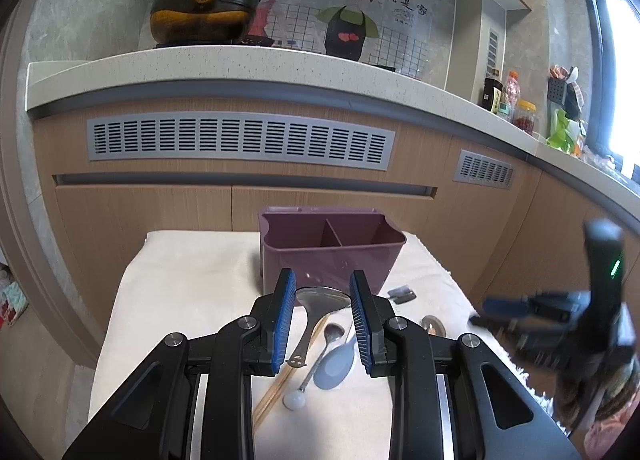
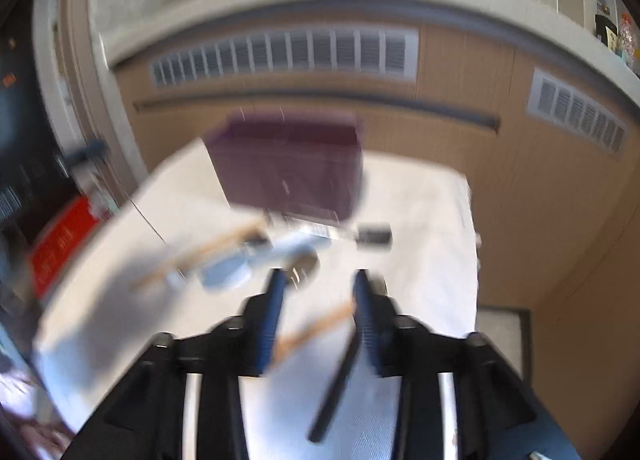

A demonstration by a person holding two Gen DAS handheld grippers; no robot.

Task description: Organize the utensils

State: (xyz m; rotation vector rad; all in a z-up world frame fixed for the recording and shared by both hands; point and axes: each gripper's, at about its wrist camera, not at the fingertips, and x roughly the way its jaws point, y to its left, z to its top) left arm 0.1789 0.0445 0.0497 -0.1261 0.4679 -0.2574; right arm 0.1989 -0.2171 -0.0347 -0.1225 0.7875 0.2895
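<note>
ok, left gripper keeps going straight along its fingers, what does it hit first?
Probably the metal ladle lying between the left gripper fingers in the wrist view, just before the purple utensil caddy. Depth is unclear, so the caddy's front wall might come first.

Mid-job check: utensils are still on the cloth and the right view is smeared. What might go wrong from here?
1. The right tool looks open with a wooden chopstick slanting between its fingers; not pinched, it may drop.
2. The ladle, small metal spoon, blue spoon and chopsticks overlap, so lifting one could drag others.
3. The purple utensil holder stands close behind; a hasty reach might knock it.
</note>
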